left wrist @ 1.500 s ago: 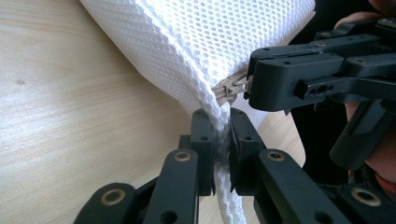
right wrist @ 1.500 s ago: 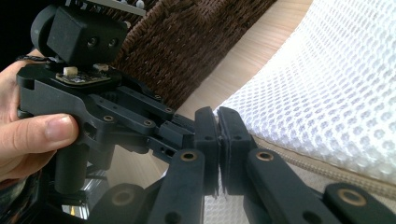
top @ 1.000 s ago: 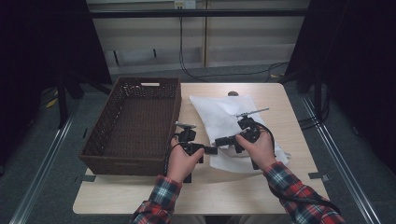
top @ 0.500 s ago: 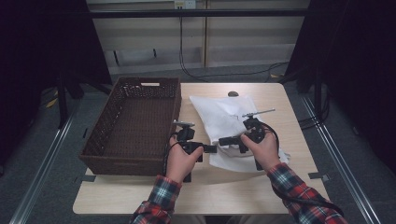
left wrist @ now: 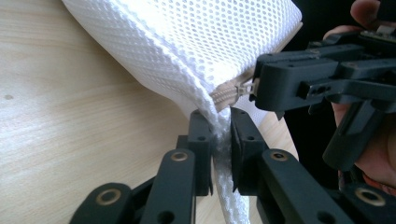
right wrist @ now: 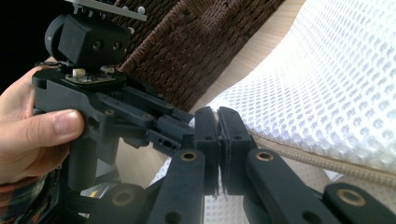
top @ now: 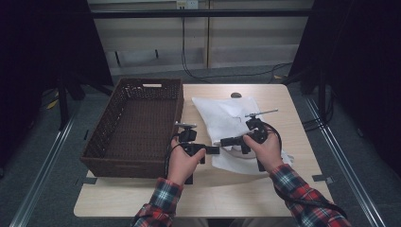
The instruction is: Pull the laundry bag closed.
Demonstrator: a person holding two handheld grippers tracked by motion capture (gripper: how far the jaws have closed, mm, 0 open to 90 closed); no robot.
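Observation:
A white mesh bag (top: 227,118) lies flat on the wooden table (top: 236,194), and both grippers meet at its near left corner. In the left gripper view my left gripper (left wrist: 222,140) has the bag's (left wrist: 187,37) seamed edge between its jaws. They have just been opening a little, with the mesh still filling the gap. Just beyond it, the beige zip slider (left wrist: 242,88) sits at the tips of my right gripper (left wrist: 256,88). In its own view the right gripper (right wrist: 218,135) is shut tight, with the zip tape (right wrist: 327,161) running off to the right.
A dark brown wicker basket (top: 137,127) stands on the left half of the table, close beside the left hand, and shows behind the grippers (right wrist: 201,42). A small dark knob (top: 235,95) sits at the table's far edge. Metal rails run along the floor on both sides.

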